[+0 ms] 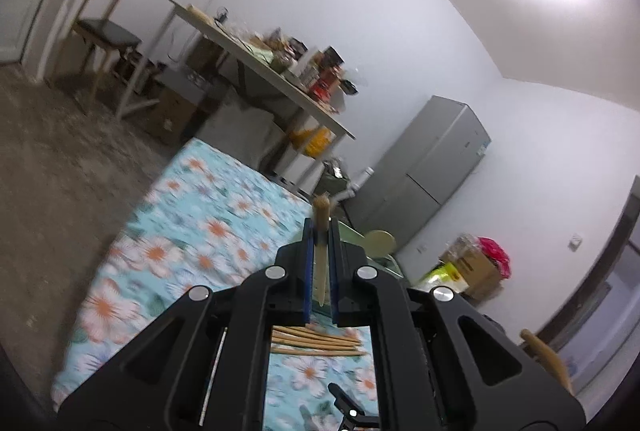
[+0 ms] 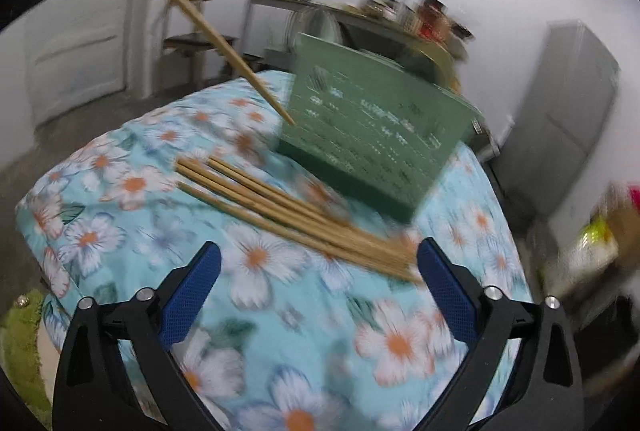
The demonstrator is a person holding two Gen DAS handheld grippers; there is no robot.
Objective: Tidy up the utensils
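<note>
The left hand-held gripper was clamped on a single chopstick, its blue pads pressed against the stick from both sides; seen from the right wrist, that chopstick hung in the air, slanting down from the gripper at upper left, with its thin tip near the front corner of the green basket. The basket stood on a counter covered with a blue floral cloth, and a pale round utensil head showed above its rim. The right hand-held gripper was spread wide with nothing between its fingers, poised low over the cloth. Just ahead of it lay a loose bundle of chopsticks flat on the cloth, in front of the basket, their near ends close to the right-side finger; whether they touched it could not be told through the blur. Beyond, a cluttered table, a chair and a grey fridge stood against the white walls.
</note>
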